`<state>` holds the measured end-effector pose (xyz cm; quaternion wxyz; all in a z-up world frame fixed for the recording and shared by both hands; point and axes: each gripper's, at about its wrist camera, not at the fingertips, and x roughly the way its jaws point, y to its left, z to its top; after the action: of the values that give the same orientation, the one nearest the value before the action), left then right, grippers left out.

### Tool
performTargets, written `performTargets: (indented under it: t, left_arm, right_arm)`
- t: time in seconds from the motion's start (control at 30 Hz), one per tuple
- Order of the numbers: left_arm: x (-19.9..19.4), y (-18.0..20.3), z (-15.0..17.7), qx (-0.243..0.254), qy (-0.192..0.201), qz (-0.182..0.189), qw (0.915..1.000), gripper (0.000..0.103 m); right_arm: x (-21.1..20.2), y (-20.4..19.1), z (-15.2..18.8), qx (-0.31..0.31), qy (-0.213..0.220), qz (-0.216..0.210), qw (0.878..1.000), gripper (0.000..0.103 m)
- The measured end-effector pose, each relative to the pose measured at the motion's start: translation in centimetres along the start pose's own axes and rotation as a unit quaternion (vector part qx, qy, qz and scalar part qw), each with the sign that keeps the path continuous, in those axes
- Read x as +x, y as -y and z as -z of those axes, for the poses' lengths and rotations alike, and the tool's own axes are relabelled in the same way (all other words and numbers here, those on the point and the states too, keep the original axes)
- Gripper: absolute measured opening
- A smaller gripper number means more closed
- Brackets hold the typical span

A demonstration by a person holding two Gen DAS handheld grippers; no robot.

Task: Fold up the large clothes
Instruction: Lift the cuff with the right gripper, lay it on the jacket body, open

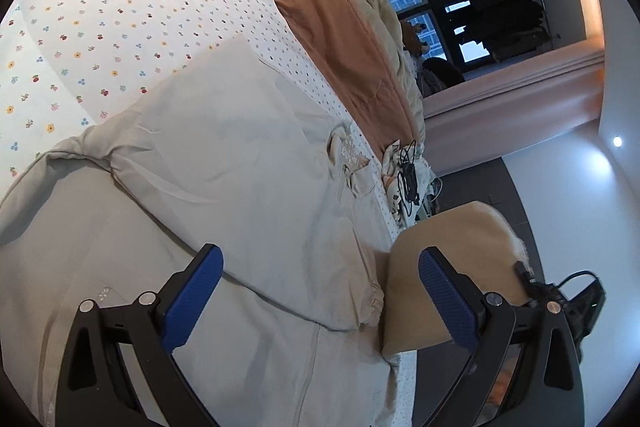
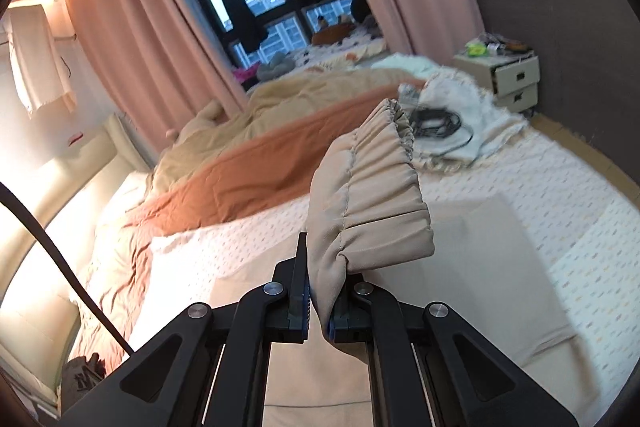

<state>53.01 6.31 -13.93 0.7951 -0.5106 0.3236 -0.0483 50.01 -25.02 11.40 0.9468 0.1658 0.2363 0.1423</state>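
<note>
Bed (image 1: 100, 7) | one beige garment (image 2: 368, 195) | right gripper (image 2: 320, 311) clamps waistband | left gripper (image 1: 320, 291) agape

Left gripper (image 1: 320, 283), jaws wide apart, above beige garment (image 1: 224, 155) on bed (image 1: 80, 27).

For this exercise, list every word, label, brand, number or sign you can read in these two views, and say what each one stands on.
No text reads clearly in either view.
Pale print on the beige garment: too blurred to read.
Light marking on the dark item at the bed's edge: too unclear to read.
</note>
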Motion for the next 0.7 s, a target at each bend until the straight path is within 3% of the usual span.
performTargets:
  t: [0.07,0.17,0.33,0.57,0.63,0.67,0.7]
  left_arm:
    - [-0.5,-0.7,-0.5,-0.017,0.005,0.006,0.9998,0.1]
    - [-1.2,-1.6,-1.0,-0.042,0.014,0.012,0.999,0.1]
    - [-2.1,-1.9,-1.5,-0.044,0.021,0.016,0.9987,0.1]
    - [-2.6,-2.4,-1.9,-0.051,0.033,0.011,0.9981,0.1]
    - [-2.5,-2.2,-1.8,-0.045,0.03,0.009,0.9985,0.1]
    - [-2.4,-2.1,-1.8,-0.041,0.028,0.008,0.9987,0.1]
    - [-2.3,-1.9,-1.8,-0.035,0.025,0.005,0.9991,0.1]
  right_arm:
    - [2.4,1.0,-1.3,0.014,-0.013,-0.005,1.0,0.002]
    - [4.4,1.3,-0.4,0.046,-0.031,-0.022,0.998,0.002]
    - [8.7,2.2,3.1,0.096,-0.059,-0.054,0.992,0.002]
    - [14.5,4.5,6.3,0.197,-0.116,-0.06,0.972,0.006]
    - [15.1,5.1,7.4,0.223,-0.139,-0.049,0.964,0.015]
    - [15.2,5.2,8.0,0.237,-0.147,-0.048,0.959,0.035]
    - [15.2,5.5,8.5,0.248,-0.153,-0.058,0.955,0.063]
